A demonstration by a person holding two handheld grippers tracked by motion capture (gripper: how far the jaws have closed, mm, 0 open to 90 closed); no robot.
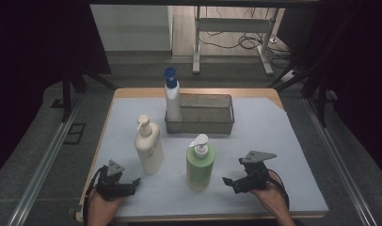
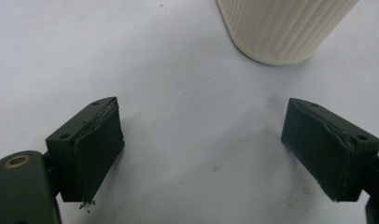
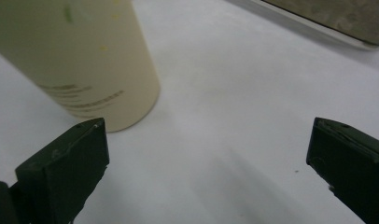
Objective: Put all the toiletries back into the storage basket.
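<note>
Cream pump bottle (image 1: 148, 147) upright on the white sheet (image 1: 274, 155) covering the worktop (image 1: 132, 92), toward the near left; tall, slightly waisted body, pale label on the front, cream pump head with the nozzle turned left. In the left gripper view, base of the same bottle (image 2: 283, 28) finely ribbed, resting flat on the sheet just ahead of the jaws. Green pump bottle (image 1: 200, 164) upright near the middle, close to the front edge; light green body, white pump head. In the right gripper view, lower body (image 3: 80, 60) pale and smooth with faint printed lines, leaning across the upper left.

Left tool (image 1: 132, 184) low over the sheet at the near left corner, held in a hand (image 1: 102, 207), jaws spread wide, nothing between them, just short of the cream bottle. Right tool (image 1: 229, 182) held in the other hand (image 1: 269, 195), jaws likewise wide apart and empty, just beside the green bottle.

Farther back, metal mesh basket (image 1: 217, 127), with a white spray bottle (image 1: 172, 101), blue-capped, standing in its left end.
</note>
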